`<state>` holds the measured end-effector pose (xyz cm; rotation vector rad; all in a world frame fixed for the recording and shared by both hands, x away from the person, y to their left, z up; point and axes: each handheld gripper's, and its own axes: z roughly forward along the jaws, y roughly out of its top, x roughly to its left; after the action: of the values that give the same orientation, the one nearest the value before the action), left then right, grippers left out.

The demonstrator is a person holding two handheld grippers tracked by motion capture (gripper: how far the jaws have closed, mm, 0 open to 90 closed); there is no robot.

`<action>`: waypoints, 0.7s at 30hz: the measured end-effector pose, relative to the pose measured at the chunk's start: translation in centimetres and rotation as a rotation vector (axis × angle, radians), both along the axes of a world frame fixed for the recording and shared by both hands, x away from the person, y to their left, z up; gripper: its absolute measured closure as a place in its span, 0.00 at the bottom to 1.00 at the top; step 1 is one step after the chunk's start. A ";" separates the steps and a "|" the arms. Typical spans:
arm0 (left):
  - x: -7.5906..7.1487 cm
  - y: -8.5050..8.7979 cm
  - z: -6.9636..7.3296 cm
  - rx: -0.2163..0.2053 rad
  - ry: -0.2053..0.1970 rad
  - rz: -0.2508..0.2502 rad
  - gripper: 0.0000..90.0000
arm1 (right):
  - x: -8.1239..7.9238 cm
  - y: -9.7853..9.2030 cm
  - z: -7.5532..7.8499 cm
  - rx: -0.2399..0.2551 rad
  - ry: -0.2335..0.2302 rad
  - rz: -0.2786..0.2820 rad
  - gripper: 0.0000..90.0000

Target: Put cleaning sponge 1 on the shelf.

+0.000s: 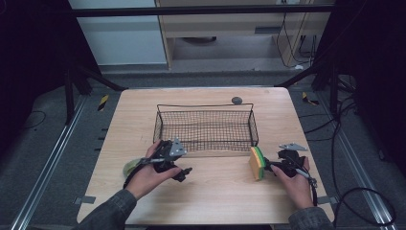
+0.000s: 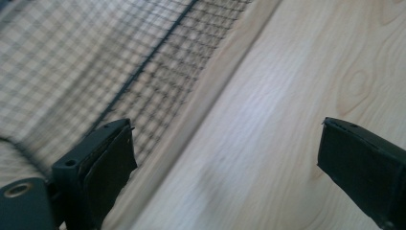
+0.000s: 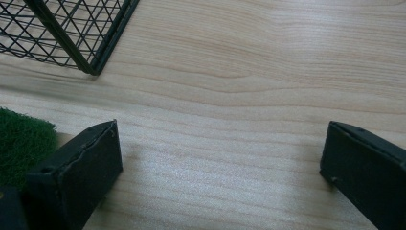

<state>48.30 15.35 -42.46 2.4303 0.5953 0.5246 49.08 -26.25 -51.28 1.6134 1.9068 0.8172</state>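
A yellow sponge with a green scouring face stands on edge on the wooden table, just in front of the black wire basket's front right corner. My right gripper is right beside it and open. In the right gripper view the green pad lies outside the left jaw, and bare wood shows between the jaws of the right gripper. My left gripper is at the basket's front left corner, open and holding nothing. In its own view, the left gripper has the basket mesh on its left.
A pale yellow-green object lies on the table, partly hidden behind the left hand. A small grey round thing sits at the basket's far rim. The basket's corner is close ahead of the right gripper.
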 end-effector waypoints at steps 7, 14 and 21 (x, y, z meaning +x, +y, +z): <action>-0.5 3.1 2.4 0.115 0.001 -0.017 0.07 | 0.0 0.0 0.0 -0.003 0.000 0.005 0.01; -0.9 5.2 4.0 0.261 0.058 -0.083 0.09 | -0.1 -0.1 0.0 0.001 0.001 0.006 0.01; -0.7 6.2 5.1 0.339 0.124 -0.131 0.06 | -0.2 0.0 0.0 0.004 0.001 0.004 0.01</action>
<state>47.57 21.54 -37.33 2.8163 0.4189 0.4526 48.90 -26.29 -51.27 1.6130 1.9115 0.8227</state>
